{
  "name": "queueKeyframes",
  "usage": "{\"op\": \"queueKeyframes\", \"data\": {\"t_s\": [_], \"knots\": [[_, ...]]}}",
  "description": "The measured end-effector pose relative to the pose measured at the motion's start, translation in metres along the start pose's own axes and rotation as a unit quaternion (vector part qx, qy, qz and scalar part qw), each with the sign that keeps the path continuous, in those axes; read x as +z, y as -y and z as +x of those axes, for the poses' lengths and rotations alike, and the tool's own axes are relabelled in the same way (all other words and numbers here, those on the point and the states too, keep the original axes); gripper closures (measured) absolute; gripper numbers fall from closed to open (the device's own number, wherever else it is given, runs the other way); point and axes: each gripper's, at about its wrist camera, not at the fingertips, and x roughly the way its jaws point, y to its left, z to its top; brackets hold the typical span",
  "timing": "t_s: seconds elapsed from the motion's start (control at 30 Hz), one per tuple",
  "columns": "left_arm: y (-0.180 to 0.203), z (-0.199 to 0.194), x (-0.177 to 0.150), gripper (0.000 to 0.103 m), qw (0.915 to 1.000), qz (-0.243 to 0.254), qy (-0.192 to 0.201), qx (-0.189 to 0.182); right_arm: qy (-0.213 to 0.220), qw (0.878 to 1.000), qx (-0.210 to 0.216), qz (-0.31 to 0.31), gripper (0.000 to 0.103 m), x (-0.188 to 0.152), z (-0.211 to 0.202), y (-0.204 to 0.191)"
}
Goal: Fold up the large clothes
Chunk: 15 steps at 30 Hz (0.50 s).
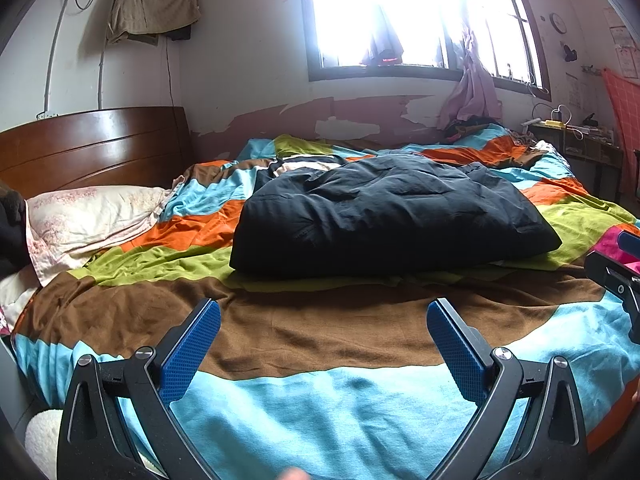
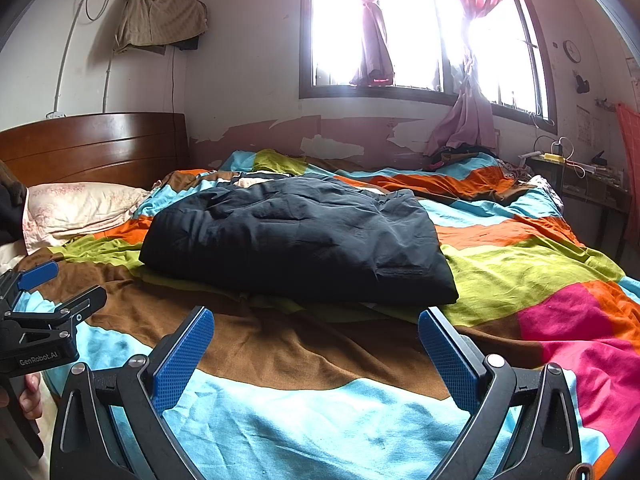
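A dark navy padded garment (image 1: pixel 392 216) lies folded into a thick rectangle on the bed's colourful striped cover (image 1: pixel 320 412). It also shows in the right wrist view (image 2: pixel 296 240). My left gripper (image 1: pixel 323 312) is open and empty, held above the brown stripe a little short of the garment's near edge. My right gripper (image 2: pixel 316 320) is open and empty too, close to the garment's near right corner. The left gripper shows at the left edge of the right wrist view (image 2: pixel 52 288). Part of the right gripper shows at the right edge of the left wrist view (image 1: pixel 618 276).
A pale pillow (image 1: pixel 88 220) lies at the left by the wooden headboard (image 1: pixel 92 144). A window with pink curtains (image 2: pixel 472 112) is behind the bed. A cluttered side table (image 1: pixel 572 132) stands at the far right. A cloth hangs on the wall (image 1: pixel 152 4).
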Motion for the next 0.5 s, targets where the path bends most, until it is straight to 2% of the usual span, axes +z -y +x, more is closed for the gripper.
{"op": "queueKeyframes", "data": {"t_s": [0.07,0.5], "knots": [[0.0006,0.0003,-0.0001,0.002,1.0000,0.001,-0.002,-0.006,0.000,1.000,0.000,-0.001,0.000,-0.0006,0.0001,0.0004],[0.0094,-0.0034,-0.0054,0.002,0.9991,0.031,0.024,0.016,-0.001,1.000,0.001,-0.001,0.000,0.0006,-0.0002,-0.0002]]}}
